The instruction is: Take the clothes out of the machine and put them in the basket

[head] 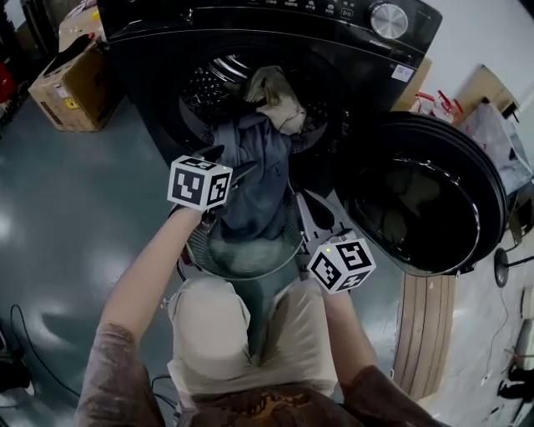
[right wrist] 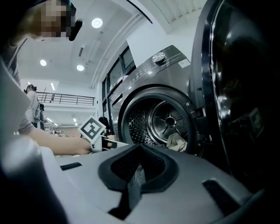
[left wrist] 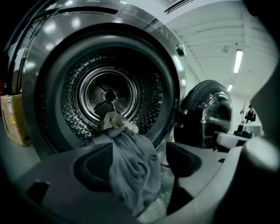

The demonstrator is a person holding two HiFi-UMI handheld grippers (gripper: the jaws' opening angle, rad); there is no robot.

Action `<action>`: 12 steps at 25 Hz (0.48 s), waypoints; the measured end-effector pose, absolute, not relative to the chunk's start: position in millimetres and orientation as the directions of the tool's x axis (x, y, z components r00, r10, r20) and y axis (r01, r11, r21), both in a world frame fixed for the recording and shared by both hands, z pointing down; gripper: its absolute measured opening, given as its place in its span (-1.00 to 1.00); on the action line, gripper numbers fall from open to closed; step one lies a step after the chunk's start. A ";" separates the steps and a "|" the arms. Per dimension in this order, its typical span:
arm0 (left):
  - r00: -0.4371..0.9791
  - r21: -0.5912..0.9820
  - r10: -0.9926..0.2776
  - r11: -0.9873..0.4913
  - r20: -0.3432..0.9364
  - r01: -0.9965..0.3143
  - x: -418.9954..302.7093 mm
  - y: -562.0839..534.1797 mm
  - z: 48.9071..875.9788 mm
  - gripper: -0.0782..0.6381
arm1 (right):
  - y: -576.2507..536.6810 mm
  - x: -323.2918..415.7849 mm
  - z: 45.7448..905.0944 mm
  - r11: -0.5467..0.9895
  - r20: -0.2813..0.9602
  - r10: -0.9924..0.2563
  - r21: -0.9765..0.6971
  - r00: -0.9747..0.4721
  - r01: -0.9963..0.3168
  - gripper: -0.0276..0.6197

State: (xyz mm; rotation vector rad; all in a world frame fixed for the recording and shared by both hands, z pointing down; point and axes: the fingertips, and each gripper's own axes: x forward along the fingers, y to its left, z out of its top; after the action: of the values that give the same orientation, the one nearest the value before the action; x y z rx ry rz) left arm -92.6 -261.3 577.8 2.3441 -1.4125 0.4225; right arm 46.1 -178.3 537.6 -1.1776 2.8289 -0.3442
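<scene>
The machine [head: 334, 50] spills a grey garment [head: 254, 183] into the basket [head: 198, 247], slack between the spread jaws of the left gripper [left wrist: 138, 162]. The right gripper [right wrist: 138, 170] pinches a fold of it. Soft and light, it probably grips best at a thick bunch.

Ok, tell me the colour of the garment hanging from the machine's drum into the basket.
Dark blue-grey, plain garment; clearest in the left gripper view.

Before you: black machine [head: 275, 25], door [head: 417, 200] open at right, beige cloth [head: 275, 96] in the drum, grey garment [head: 254, 175] trailing from its mouth into the basket [head: 200, 246], your left gripper [head: 232, 167] and right gripper [head: 321, 221] flanking it.
</scene>
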 end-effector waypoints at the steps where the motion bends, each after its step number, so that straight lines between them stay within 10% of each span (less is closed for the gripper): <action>1: 0.444 0.148 -0.782 -0.425 0.438 -0.893 -90.9 -274.4 582.9 0.28 | -179.1 47.9 537.7 0.679 0.034 -0.712 -0.225 -0.702 -0.699 -0.92; 12: 0.297 0.012 -0.761 -0.355 0.577 -0.935 -82.6 -372.4 658.0 0.49 | -175.5 72.3 546.1 0.646 0.082 -0.742 -0.179 -0.666 -0.742 -0.92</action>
State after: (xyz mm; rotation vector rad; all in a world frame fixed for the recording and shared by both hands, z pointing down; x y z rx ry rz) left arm -82.6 -372.4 658.0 2.2240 -1.5271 0.6960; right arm 72.3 -175.5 546.1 -1.2847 2.8510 -0.3107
